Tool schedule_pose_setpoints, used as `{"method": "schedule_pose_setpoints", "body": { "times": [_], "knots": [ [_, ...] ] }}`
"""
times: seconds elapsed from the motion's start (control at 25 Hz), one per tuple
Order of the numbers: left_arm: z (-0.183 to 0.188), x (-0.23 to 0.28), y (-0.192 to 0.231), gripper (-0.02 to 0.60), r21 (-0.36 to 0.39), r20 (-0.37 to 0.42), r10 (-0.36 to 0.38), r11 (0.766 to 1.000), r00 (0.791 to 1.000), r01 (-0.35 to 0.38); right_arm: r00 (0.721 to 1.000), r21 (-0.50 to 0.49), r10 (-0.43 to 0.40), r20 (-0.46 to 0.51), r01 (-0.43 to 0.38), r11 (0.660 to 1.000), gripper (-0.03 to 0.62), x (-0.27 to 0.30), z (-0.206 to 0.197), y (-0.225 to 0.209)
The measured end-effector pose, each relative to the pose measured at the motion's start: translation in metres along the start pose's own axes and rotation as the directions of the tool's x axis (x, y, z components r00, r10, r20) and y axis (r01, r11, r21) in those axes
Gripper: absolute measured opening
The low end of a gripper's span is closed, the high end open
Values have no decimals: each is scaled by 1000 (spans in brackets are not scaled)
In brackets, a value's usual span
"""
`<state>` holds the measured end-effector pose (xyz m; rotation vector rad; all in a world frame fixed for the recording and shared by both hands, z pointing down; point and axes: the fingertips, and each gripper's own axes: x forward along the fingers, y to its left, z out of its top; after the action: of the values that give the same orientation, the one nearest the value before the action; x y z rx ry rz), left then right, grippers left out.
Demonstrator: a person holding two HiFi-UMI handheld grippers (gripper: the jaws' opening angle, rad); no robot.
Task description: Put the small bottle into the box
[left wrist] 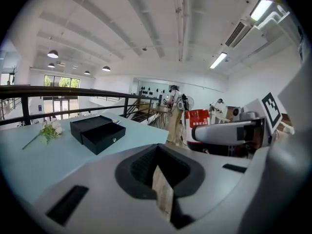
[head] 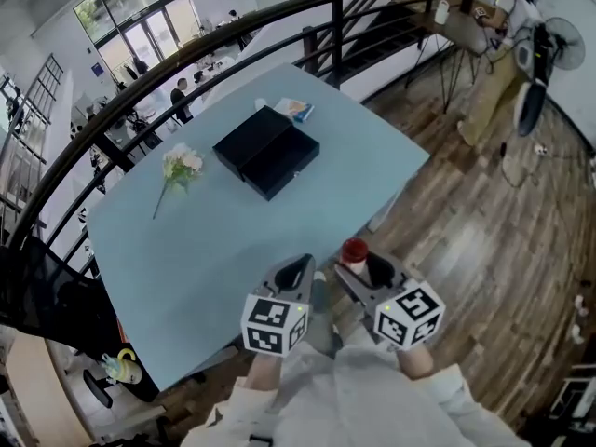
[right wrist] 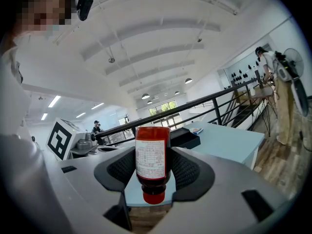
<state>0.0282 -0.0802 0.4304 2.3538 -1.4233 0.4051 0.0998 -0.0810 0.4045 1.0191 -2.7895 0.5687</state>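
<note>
A small red bottle point(head: 354, 251) with a white label is clamped between the jaws of my right gripper point(head: 361, 276), off the near right corner of the table and over the wooden floor. In the right gripper view the bottle point(right wrist: 152, 162) has its cap toward the camera, and the right gripper point(right wrist: 152, 174) is shut on it. The black box point(head: 267, 152) sits at the far middle of the light blue table point(head: 214, 240) with its drawer pulled open. My left gripper point(head: 300, 270) hovers beside the right one at the table's near edge, shut and holding nothing. From the left gripper view the box point(left wrist: 97, 130) lies ahead to the left.
A white flower point(head: 180, 168) lies left of the box. A small packet point(head: 296, 110) rests at the table's far edge. A dark railing point(head: 233, 40) curves behind the table. A person point(head: 503, 45) and a fan point(head: 540, 63) stand far right on the wooden floor.
</note>
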Motion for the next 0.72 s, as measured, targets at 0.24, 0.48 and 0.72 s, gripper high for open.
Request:
{"method": "schedule_pose_setpoints", "body": {
  "times": [0.24, 0.48, 0.72],
  "knots": [
    [6, 24, 9, 2, -9, -3, -10, 1000, 1000, 10, 1000, 8, -14, -5, 14, 1000, 209, 8, 1, -20],
    [20, 56, 27, 2, -13, -1, -11, 1000, 1000, 11, 1000, 22, -16, -10, 16, 1000, 209, 28, 9, -50],
    [44, 93, 56, 2, -51, 6, 8, 999, 1000, -8, 999, 17, 17, -44, -17, 1000, 209, 69, 30, -81]
  ]
}}
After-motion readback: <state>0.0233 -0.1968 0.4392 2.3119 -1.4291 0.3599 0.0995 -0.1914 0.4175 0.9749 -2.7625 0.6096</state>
